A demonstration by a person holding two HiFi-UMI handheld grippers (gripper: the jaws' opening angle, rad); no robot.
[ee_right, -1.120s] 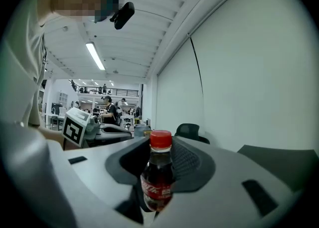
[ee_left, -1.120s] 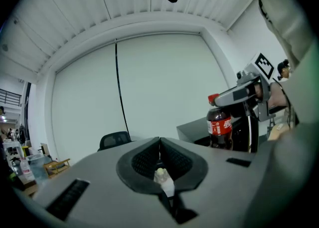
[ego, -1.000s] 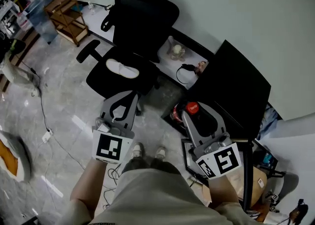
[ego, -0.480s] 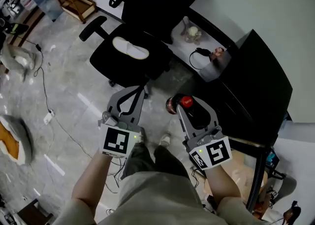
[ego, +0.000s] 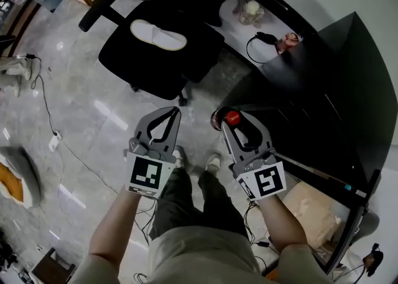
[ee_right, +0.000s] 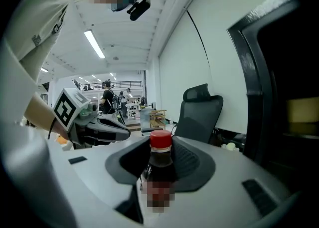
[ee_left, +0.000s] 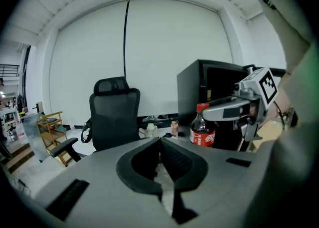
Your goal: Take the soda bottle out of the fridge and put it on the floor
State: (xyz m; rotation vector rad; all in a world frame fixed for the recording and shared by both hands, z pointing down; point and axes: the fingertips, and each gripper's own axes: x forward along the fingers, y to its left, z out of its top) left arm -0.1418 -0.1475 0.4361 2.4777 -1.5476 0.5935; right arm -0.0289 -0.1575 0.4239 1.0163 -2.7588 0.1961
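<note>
My right gripper (ego: 238, 123) is shut on the neck of the soda bottle (ego: 231, 116), a dark cola bottle with a red cap and red label. I hold it upright above the grey floor, just left of the black fridge (ego: 339, 84). In the right gripper view the soda bottle (ee_right: 160, 161) stands between the pads. My left gripper (ego: 173, 114) hovers beside it on the left, shut with nothing in it. The left gripper view shows the soda bottle (ee_left: 202, 130) and the right gripper (ee_left: 222, 111) in front of the fridge (ee_left: 197, 85).
A black office chair (ego: 155, 46) with a white slipper (ego: 157, 34) on its seat stands ahead on the left. A low ledge (ego: 233, 12) by the wall carries a jar and a cable. Cords (ego: 53, 127) run over the floor at left. The person's feet (ego: 211, 163) are below the grippers.
Both grippers and the held bottle have drawn back and left from the fridge, which now lies farther right in view. The chair has slid up and left in the picture.
</note>
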